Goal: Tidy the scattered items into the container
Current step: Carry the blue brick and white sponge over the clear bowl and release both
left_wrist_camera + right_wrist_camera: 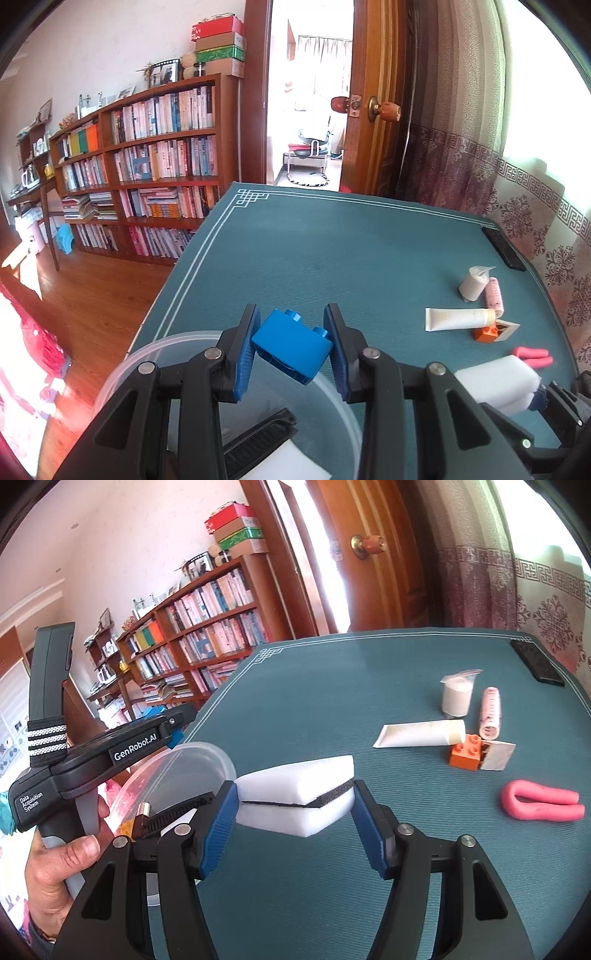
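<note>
Two grippers, each loaded. At nine o'clock our left gripper (291,343) tilts over the tub (192,338), pads pinching a blue brick (291,349) above the rim. Toward three our right gripper (293,821) hangs level above the mat (332,686), squeezing a sponge (295,790).

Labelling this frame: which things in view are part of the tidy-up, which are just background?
Job:
container
blue brick in left gripper
sponge in right gripper
tube
orange brick
pink roll
white bag
pink loop

Background:
bookshelf
door
curtain
black slab at table edge, role unclear
</note>
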`<state>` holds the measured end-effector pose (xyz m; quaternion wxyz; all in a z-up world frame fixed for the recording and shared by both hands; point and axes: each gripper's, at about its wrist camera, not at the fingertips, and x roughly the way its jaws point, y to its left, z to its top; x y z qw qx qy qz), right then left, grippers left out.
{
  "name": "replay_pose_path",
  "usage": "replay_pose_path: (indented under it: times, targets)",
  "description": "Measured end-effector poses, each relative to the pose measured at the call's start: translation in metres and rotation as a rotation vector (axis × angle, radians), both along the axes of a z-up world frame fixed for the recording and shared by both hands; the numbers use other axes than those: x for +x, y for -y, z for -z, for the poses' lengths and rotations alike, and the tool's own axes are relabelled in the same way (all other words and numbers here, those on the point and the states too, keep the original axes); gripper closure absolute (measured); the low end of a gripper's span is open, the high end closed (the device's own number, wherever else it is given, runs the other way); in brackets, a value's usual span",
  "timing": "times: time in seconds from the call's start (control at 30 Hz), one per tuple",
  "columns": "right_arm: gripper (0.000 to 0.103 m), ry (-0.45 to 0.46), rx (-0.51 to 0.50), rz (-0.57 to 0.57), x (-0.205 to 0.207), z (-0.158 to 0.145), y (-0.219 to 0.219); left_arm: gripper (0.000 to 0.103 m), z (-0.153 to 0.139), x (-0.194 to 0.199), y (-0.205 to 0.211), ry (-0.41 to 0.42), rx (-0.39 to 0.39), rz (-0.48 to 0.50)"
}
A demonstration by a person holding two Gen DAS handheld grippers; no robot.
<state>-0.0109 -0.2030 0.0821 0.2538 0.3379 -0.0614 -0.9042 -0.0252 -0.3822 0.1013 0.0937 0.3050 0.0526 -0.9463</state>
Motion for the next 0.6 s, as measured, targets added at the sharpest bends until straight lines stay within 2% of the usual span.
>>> replay_pose_path:
  times: [0.33,0.6]
  targets:
    - [0.038,-0.006,0.019,-0.116,0.018,0.003,0.049,0.063,0.013,0.022,0.045,0.026,-0.001,-0.092]
    - [0.038,0.009,0.027,-0.159,0.019,0.008,0.073,0.063,0.019,0.032,0.059,0.036,0.002,-0.119]
